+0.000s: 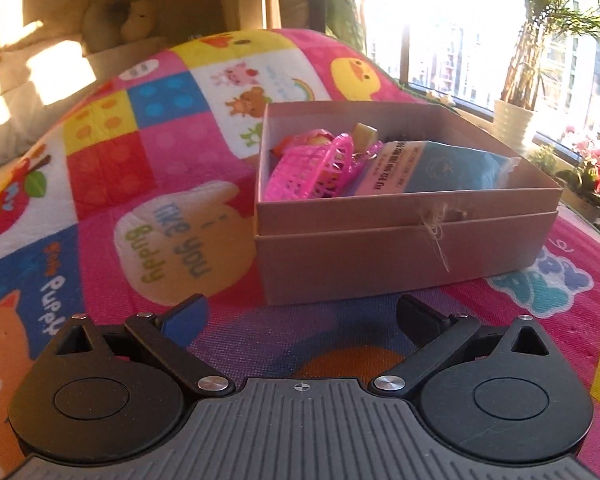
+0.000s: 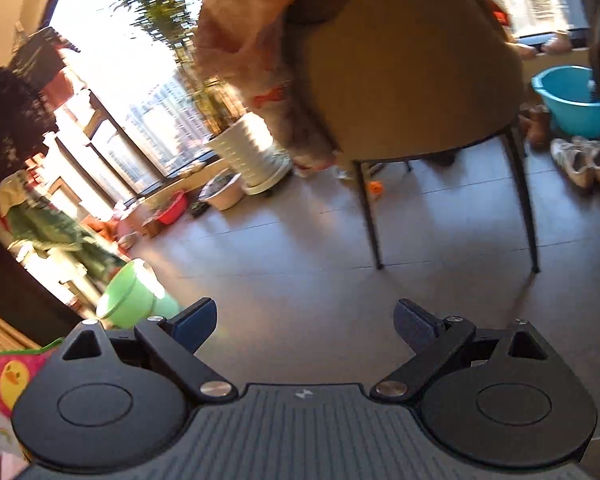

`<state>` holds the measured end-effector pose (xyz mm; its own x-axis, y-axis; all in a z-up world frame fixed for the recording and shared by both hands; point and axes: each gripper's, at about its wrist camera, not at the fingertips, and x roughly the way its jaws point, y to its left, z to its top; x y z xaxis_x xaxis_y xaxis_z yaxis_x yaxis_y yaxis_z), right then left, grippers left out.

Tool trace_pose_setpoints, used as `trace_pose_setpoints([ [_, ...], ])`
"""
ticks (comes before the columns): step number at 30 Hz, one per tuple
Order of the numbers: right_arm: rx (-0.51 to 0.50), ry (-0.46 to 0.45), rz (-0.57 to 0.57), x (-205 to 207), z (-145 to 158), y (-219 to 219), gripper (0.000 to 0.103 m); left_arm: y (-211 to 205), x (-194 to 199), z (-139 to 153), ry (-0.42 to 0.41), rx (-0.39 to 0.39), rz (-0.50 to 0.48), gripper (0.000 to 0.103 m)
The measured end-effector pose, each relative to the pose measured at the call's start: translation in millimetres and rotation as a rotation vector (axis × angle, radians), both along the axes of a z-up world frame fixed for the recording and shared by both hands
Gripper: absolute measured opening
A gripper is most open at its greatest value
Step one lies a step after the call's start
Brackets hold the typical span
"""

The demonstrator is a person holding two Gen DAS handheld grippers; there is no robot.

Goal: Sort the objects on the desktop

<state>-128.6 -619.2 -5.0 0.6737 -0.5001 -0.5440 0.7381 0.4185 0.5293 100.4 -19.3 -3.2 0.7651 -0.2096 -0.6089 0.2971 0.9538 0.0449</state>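
Note:
In the left wrist view a brown cardboard box (image 1: 400,248) stands on a colourful cartoon mat (image 1: 140,184). Inside it lie a pink plastic basket (image 1: 312,168), a blue and white packet (image 1: 432,168) and a small tan block (image 1: 365,134). My left gripper (image 1: 302,316) is open and empty, just in front of the box's near wall. My right gripper (image 2: 304,320) is open and empty, out past the table edge and pointing at the tiled floor. No task object shows in the right wrist view.
A tan chair (image 2: 412,80) with thin black legs stands on the floor ahead of the right gripper. A green bucket (image 2: 134,300), a white plant pot (image 2: 252,152), a blue basin (image 2: 572,100) and shoes (image 2: 584,160) lie around. The mat's corner (image 2: 4,380) shows at lower left.

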Motion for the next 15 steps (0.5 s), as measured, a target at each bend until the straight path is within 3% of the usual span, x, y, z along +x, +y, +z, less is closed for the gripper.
trace_pose_setpoints([
  [4, -0.037, -0.057, 0.298, 83.3, 33.1, 77.4, 0.096, -4.3, 1.9, -1.3, 0.011, 0.057, 0.044, 0.103],
  [6, -0.058, -0.073, 0.470, 123.5, 42.8, 129.5, 0.097, -6.8, 1.8, -0.9, -0.025, 0.102, 0.066, 0.103],
  [9, -0.130, -0.058, 0.668, 174.6, 48.2, 206.9, 0.097, -9.0, -0.6, -2.5, -0.022, 0.105, 0.093, 0.103],
  [13, -0.219, -0.029, 0.808, 222.6, 40.7, 281.1, 0.097, -12.0, -6.1, -2.3, -0.069, 0.149, 0.136, 0.103],
  [15, -0.244, -0.013, 0.802, 236.0, 29.4, 302.1, 0.097, -10.4, -6.7, -1.0, -0.078, 0.141, 0.138, 0.103],
])
